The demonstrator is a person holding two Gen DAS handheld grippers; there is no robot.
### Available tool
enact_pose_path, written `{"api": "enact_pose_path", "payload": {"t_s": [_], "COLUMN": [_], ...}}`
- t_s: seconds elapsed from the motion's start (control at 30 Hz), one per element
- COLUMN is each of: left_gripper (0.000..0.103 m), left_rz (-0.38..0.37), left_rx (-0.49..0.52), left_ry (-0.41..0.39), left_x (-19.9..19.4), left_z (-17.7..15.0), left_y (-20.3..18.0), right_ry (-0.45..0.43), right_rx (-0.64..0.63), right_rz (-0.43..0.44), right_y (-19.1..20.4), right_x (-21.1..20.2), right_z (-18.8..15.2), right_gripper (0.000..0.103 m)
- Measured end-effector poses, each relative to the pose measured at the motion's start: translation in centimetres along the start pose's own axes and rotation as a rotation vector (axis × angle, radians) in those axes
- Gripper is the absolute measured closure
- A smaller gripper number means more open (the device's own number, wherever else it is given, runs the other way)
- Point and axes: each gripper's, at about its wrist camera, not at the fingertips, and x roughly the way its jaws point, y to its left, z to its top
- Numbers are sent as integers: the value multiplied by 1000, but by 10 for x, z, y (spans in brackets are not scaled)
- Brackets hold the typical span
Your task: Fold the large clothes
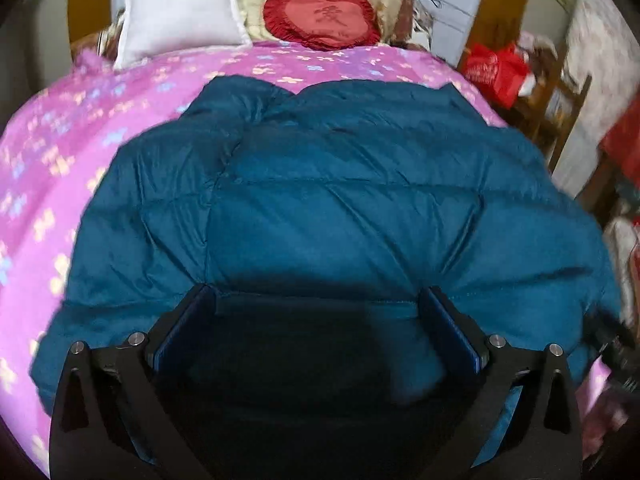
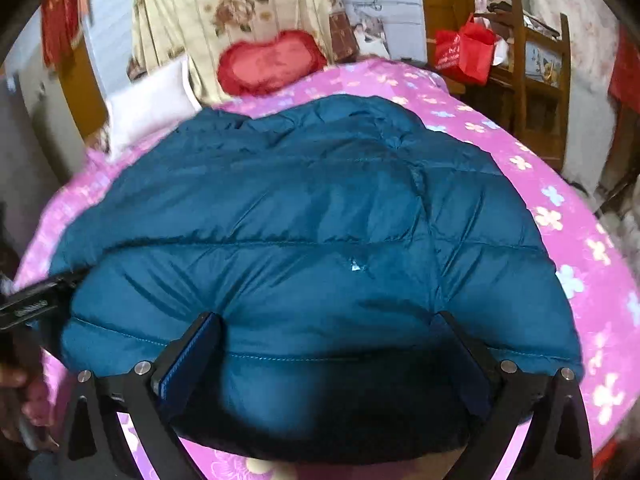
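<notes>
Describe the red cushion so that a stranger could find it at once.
Look at the head of the bed, beyond the blue jacket. The red cushion leans on a flowered pillow, right of the white pillow. Only it is heart-shaped.

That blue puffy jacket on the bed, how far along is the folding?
Done: the blue jacket lies bunched into a broad bundle on the pink bedspread, sleeves apparently tucked. In hand: nothing; the left gripper and right gripper hover with jaws wide. Left: probably folding the bundle smaller.

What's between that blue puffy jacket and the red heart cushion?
Only bare pink flowered bedspread separates the jacket from the heart cushion; the left wrist view shows it.
</notes>
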Motion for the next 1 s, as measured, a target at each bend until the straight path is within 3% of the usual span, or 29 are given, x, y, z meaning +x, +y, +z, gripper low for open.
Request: {"api": "enact_pose_path", "payload": {"t_s": [0.2, 0.27, 0.37, 0.47, 0.6, 0.77, 0.9, 1.0], "left_gripper": [0, 0, 0, 0, 0, 0, 0, 0], "left_rz": [-47, -8, -11, 13, 24, 43, 56, 46], "left_rx": [-48, -6, -8, 19, 84, 140, 169, 174], "left_ry": [-66, -18, 55, 9, -17, -5, -50, -93], "left_x": [-6, -7, -23, -66, -123, -160, -190, -214], "left_z": [-8, -7, 1, -12, -57, -112, -129, -133], "left_y": [5, -1, -2, -7, -17, -32, -36, -37], "right_ry": [13, 24, 63, -31, -200, -293, -285, -214], "right_rx": [-38, -36, 14, 36, -54, -86, -76, -52], "right_rz": [3, -2, -36, -49, -93, -125, -176, -199], "right_y": [2, 2, 6, 23, 63, 92, 91, 83], "right_x": [-1, -3, -14, -60, -125, -176, -202, -207], "right_z": [-6, -7, -8, -23, -69, -120, -145, -156], "right_gripper": [0, 0, 0, 0, 0, 0, 0, 0]}}
